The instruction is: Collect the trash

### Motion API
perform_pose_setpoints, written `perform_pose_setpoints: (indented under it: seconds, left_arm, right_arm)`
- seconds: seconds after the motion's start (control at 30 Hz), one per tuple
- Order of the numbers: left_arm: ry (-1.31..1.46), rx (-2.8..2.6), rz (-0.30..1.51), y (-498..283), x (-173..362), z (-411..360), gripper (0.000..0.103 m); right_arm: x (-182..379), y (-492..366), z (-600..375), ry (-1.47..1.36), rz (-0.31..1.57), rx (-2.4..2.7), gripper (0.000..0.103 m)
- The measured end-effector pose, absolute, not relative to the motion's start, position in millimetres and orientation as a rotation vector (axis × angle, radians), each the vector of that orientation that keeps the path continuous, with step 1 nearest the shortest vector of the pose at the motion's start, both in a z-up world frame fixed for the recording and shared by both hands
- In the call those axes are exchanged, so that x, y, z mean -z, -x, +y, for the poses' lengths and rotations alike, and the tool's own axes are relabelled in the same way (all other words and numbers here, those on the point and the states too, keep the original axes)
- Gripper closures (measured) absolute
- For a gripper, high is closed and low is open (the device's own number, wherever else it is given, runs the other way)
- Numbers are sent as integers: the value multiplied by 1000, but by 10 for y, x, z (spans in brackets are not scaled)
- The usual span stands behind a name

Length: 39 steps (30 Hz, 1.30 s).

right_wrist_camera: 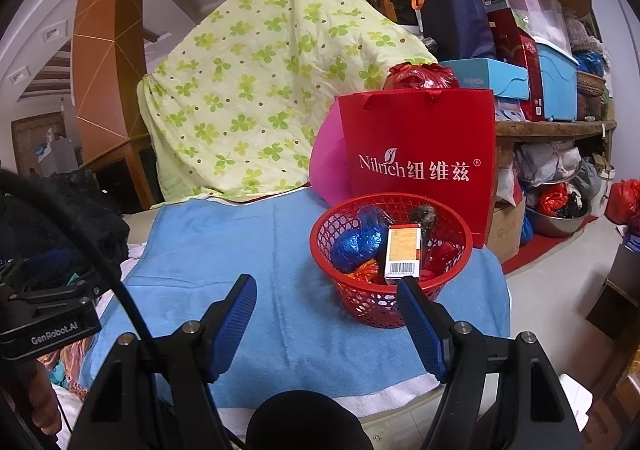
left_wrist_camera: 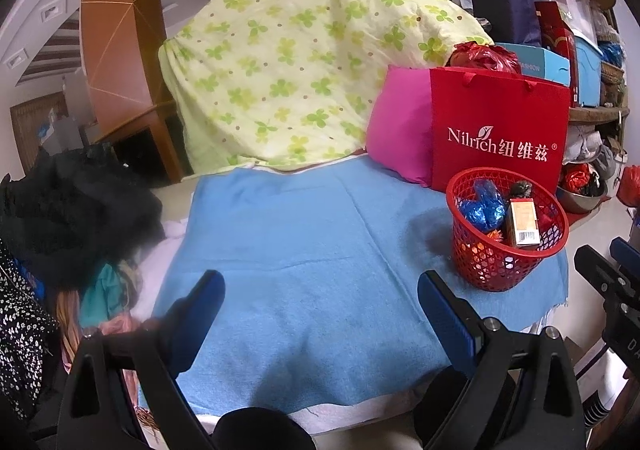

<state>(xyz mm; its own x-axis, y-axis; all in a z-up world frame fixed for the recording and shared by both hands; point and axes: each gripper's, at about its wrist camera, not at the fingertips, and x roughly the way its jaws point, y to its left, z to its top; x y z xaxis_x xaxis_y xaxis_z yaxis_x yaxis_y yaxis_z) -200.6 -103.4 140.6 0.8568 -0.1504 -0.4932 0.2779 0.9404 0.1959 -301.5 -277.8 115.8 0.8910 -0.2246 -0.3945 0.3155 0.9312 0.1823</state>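
A red mesh basket (left_wrist_camera: 496, 270) (right_wrist_camera: 372, 302) stands on the right part of a blue towel (left_wrist_camera: 304, 242) (right_wrist_camera: 224, 262). In it lie a crumpled blue foil wrapper (left_wrist_camera: 482, 207) (right_wrist_camera: 358, 242), a small orange box with a barcode (left_wrist_camera: 522, 221) (right_wrist_camera: 403, 254), a dark lump and orange and red wrappers. My left gripper (left_wrist_camera: 322, 290) is open and empty above the towel, left of the basket. My right gripper (right_wrist_camera: 326, 290) is open and empty, its right finger just in front of the basket's near rim. The right gripper also shows at the right edge of the left wrist view (left_wrist_camera: 612, 270).
A red Nilrich paper bag (left_wrist_camera: 500, 129) (right_wrist_camera: 420, 153) and a pink cushion (left_wrist_camera: 400, 129) stand behind the basket. A green floral quilt (left_wrist_camera: 288, 61) (right_wrist_camera: 248, 97) is piled at the back. Dark clothes (left_wrist_camera: 72, 209) lie left. Cluttered shelves (right_wrist_camera: 552, 89) stand right.
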Motion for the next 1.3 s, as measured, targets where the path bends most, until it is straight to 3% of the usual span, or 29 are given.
perform_pose_setpoints:
  seconds: [1.3]
  left_arm:
    - [-303, 283, 535, 2009, -1299, -1095, 6]
  right_arm:
    - [-1007, 2991, -2940, -293, 420, 329, 27]
